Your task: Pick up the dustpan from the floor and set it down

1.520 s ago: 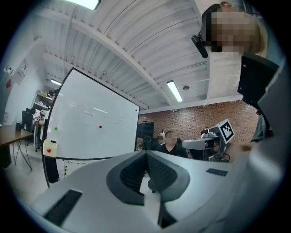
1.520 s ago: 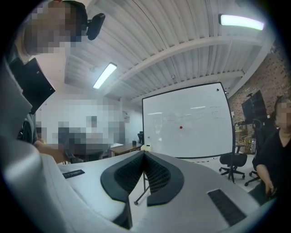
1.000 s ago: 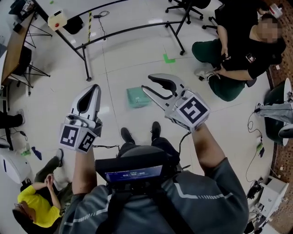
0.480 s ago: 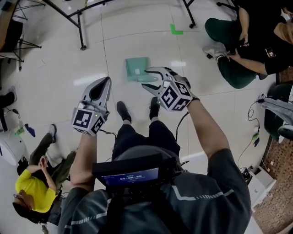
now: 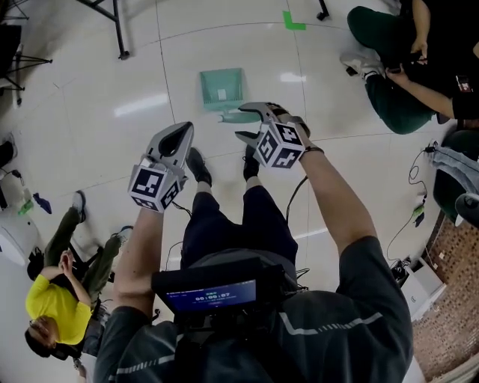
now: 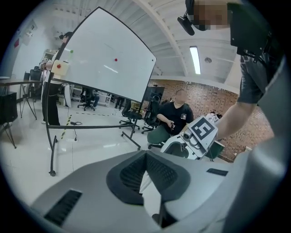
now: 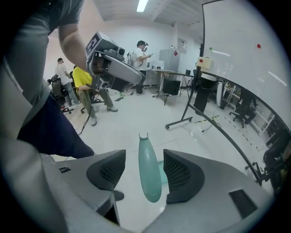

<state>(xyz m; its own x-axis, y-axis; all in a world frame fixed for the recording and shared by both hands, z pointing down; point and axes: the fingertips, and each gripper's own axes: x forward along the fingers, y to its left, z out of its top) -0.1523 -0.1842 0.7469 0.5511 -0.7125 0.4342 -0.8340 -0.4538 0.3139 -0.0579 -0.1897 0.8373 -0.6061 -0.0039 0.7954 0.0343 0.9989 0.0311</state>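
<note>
A teal dustpan (image 5: 221, 87) lies on the pale floor ahead of the person's shoes, its handle (image 5: 238, 117) pointing back toward them. My right gripper (image 5: 241, 122) is low over that handle. In the right gripper view the handle (image 7: 148, 175) runs between the two pads without touching either, and the jaws are opening. My left gripper (image 5: 182, 132) hangs to the left of the dustpan, apart from it, pointing across the floor. Its jaws (image 6: 146, 157) meet at the tips with nothing between them. The left gripper view does not show the dustpan.
The person's two black shoes (image 5: 197, 165) stand just behind the dustpan. A whiteboard on a black stand (image 6: 93, 68) is at the far left. A person in dark clothes (image 5: 404, 75) sits at the upper right, another in yellow (image 5: 56, 303) at the lower left. Green tape (image 5: 293, 20) marks the floor.
Both grippers have dropped toward the floor. The right gripper's jaws have widened and now straddle the dustpan's handle. The left gripper stays shut.
</note>
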